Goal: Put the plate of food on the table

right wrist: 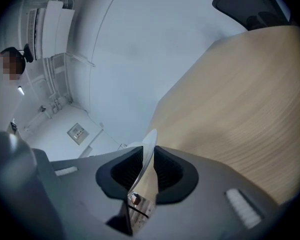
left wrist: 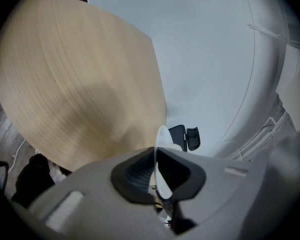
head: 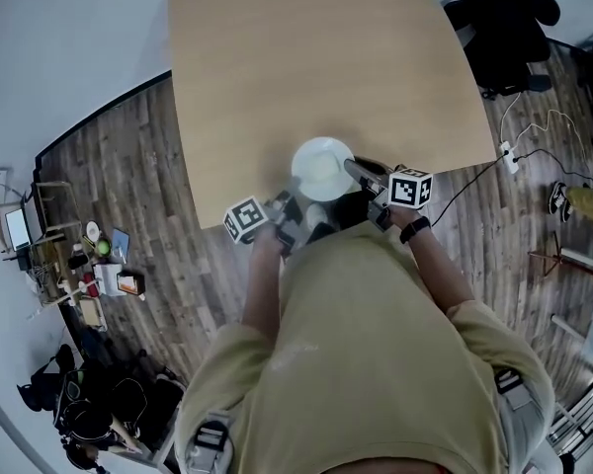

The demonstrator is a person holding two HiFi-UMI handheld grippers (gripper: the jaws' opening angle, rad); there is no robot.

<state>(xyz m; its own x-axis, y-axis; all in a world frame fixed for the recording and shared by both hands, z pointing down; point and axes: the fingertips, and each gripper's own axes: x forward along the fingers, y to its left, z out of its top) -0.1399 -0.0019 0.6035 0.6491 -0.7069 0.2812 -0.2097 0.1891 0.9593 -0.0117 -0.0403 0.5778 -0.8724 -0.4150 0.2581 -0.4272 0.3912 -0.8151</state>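
Note:
A white plate (head: 321, 169) hangs over the near edge of the light wooden table (head: 316, 57), gripped from both sides. My left gripper (head: 289, 205) is shut on its near-left rim. My right gripper (head: 364, 172) is shut on its right rim. In the left gripper view the plate's rim (left wrist: 162, 156) stands edge-on between the dark pads of the left gripper (left wrist: 157, 160), with the tabletop (left wrist: 75, 84) beyond. The right gripper view shows the rim (right wrist: 149, 146) pinched between the pads of the right gripper (right wrist: 146, 168). The plate's top looks plain white; I cannot make out food on it.
A black office chair (head: 504, 28) stands past the table's far right corner. A power strip with cables (head: 508, 156) and shoes (head: 563, 197) lie on the wood floor at right. A cluttered shelf (head: 89, 265) sits at left. The table's far part is bare.

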